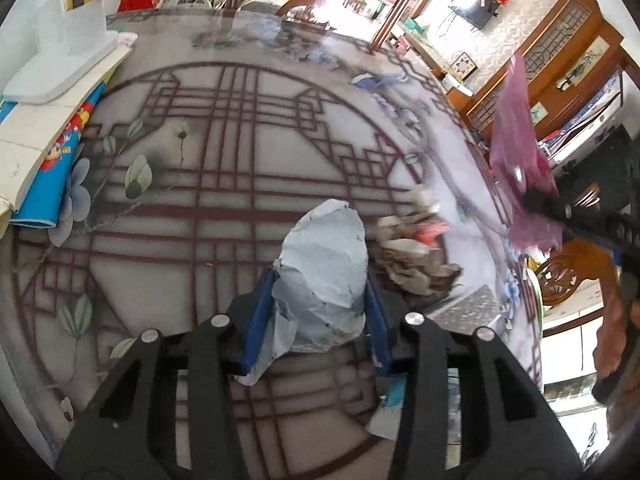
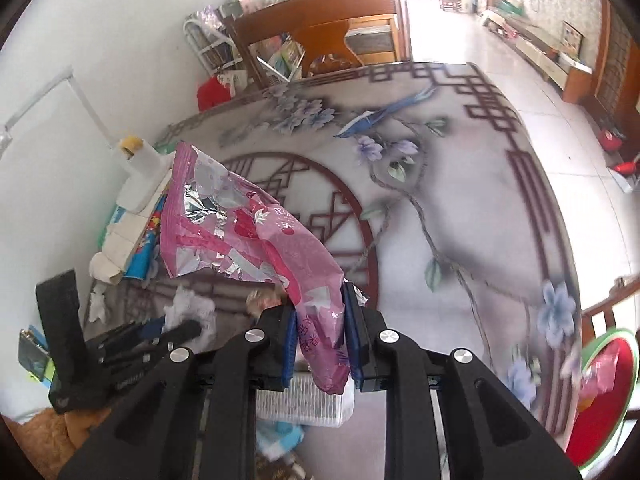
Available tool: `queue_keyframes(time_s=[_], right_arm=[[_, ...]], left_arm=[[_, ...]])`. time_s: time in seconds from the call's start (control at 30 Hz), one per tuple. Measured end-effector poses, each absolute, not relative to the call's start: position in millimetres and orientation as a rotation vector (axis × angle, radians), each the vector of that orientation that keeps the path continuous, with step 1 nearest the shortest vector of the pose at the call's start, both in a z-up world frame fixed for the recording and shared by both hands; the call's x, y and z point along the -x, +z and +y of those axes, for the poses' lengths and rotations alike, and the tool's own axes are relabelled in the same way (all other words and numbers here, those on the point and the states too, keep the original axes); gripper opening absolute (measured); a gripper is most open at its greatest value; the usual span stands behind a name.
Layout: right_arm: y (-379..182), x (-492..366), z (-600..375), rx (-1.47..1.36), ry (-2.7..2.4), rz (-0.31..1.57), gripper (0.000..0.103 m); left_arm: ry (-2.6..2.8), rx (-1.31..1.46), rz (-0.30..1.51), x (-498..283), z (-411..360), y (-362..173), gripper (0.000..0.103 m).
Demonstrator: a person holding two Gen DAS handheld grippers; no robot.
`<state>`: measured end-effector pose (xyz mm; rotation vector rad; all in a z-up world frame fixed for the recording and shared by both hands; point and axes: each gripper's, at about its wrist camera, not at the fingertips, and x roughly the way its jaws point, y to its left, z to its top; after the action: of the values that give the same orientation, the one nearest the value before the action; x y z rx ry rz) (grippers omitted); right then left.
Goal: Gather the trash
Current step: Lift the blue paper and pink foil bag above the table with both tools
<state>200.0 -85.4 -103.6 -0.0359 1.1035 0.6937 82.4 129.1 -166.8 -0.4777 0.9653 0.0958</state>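
The left gripper (image 1: 320, 312) has its jaws pinching a crumpled sheet of pale blue-grey paper (image 1: 324, 272), which stands up between the blue pads (image 1: 260, 320) just above the patterned desk (image 1: 200, 160). The paper looks light and soft but holds its creases, so a squeeze across its bunched lower part, where the pads sit now, seems a sound hold; a loose flap hangs out at the near left of the jaws and could tear or slip if it were the only part caught.

The right gripper (image 2: 320, 332) has its jaws pressed together on the lower end of a pink foil snack wrapper (image 2: 248, 232), which rises up and to the left from the pads, clear of the desk. Its silver lining shows where it is torn open. The wrapper is thin, slick and springy, likely to slide out of a light pinch, so gripping a doubled or folded band near one end, as here, seems safer than a single layer at the edge.

In the left wrist view a heap of brownish crumpled scraps (image 1: 416, 256) lies on the desk just to the right of the held paper, with a small pink piece in it. These look brittle and loose, and would probably need gathering from underneath or in several pinches. At the far left of the desk stands a white holder (image 1: 68, 40) on stacked boxes (image 1: 32, 140).
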Motion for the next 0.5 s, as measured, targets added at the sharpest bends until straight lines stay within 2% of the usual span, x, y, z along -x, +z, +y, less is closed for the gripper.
queue_keyframes(time_s=[0.5], right_arm=[[-95,-123,-158,-0.14,0.541,1.075,0.02]], left_arm=[[-0.019,0.427,0.894,-71,82,-122,0.042]])
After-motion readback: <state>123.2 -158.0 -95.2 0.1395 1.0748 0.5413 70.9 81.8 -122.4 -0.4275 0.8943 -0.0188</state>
